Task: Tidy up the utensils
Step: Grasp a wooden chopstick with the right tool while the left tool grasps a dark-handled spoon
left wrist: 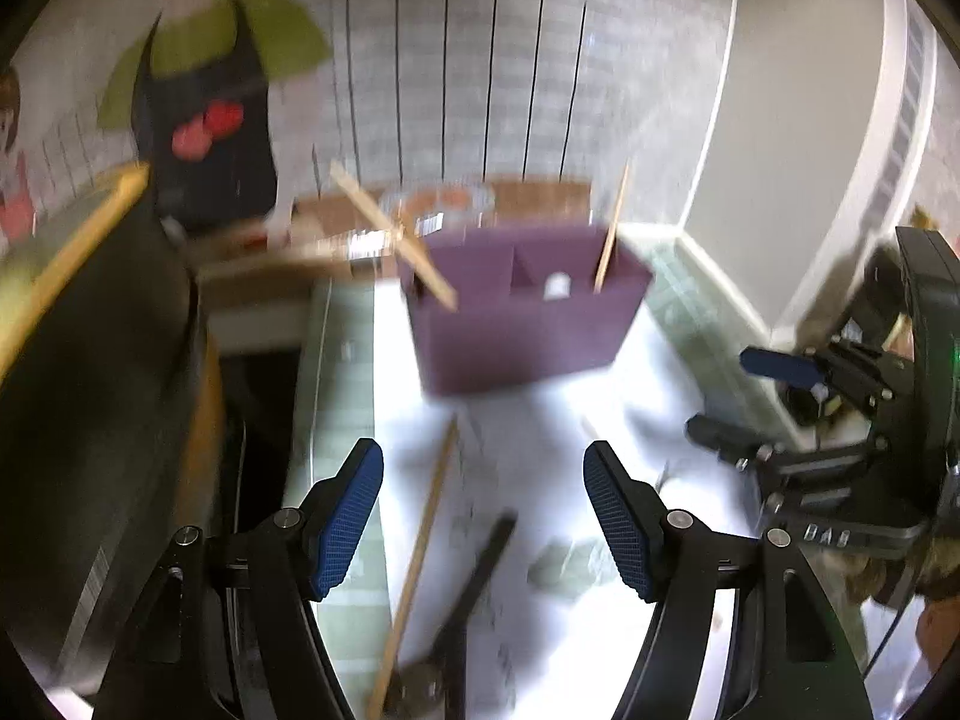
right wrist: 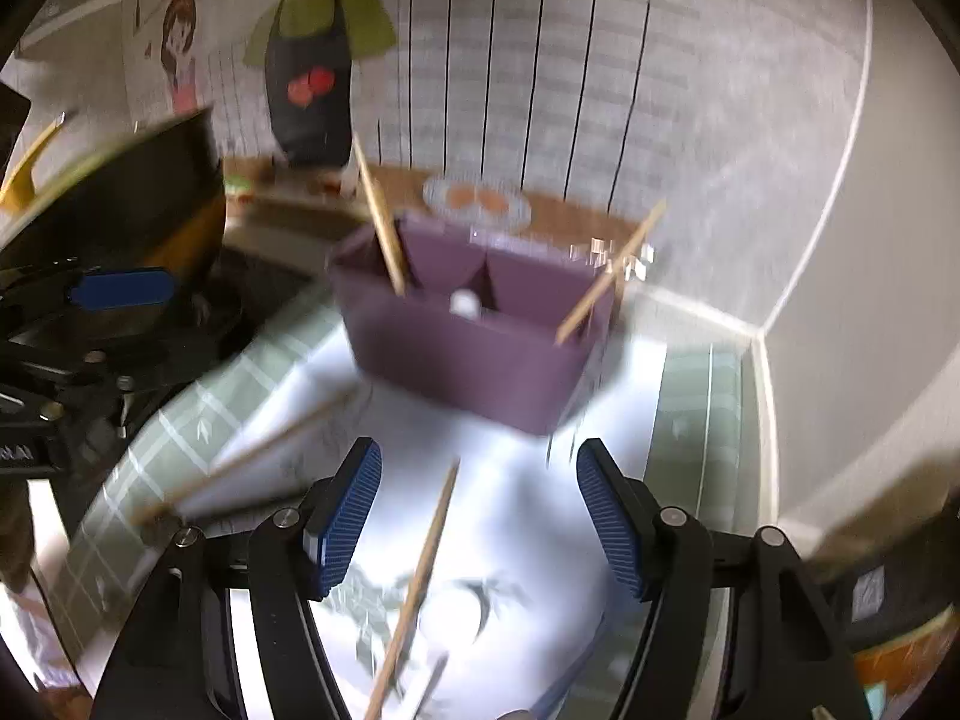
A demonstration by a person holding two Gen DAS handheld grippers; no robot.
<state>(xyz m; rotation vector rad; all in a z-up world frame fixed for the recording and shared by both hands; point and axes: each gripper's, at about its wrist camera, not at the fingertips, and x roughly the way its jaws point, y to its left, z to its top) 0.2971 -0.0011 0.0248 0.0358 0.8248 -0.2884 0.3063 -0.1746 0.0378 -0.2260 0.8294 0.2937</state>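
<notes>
A purple divided holder (left wrist: pixel 522 312) (right wrist: pixel 474 342) stands on the table with a wooden chopstick (left wrist: pixel 399 237) (right wrist: pixel 381 222) leaning in its left part and another (left wrist: pixel 612 228) (right wrist: pixel 612 276) in its right part. A loose chopstick (left wrist: pixel 414 570) and a dark utensil (left wrist: pixel 474 582) lie on the white mat under my left gripper (left wrist: pixel 483 516), which is open and empty. My right gripper (right wrist: pixel 480 516) is open and empty above another chopstick (right wrist: pixel 420 582); a further chopstick (right wrist: pixel 252 456) lies to its left. Each gripper shows in the other's view (left wrist: pixel 780 396) (right wrist: pixel 120 294). Both views are motion-blurred.
A dark pan with a wooden handle (left wrist: pixel 90 330) (right wrist: pixel 114 204) stands at the left. A plate with orange food (right wrist: pixel 477 201) sits behind the holder. White walls (left wrist: pixel 780 120) close the right side. A green checked cloth (right wrist: pixel 180 432) covers the table.
</notes>
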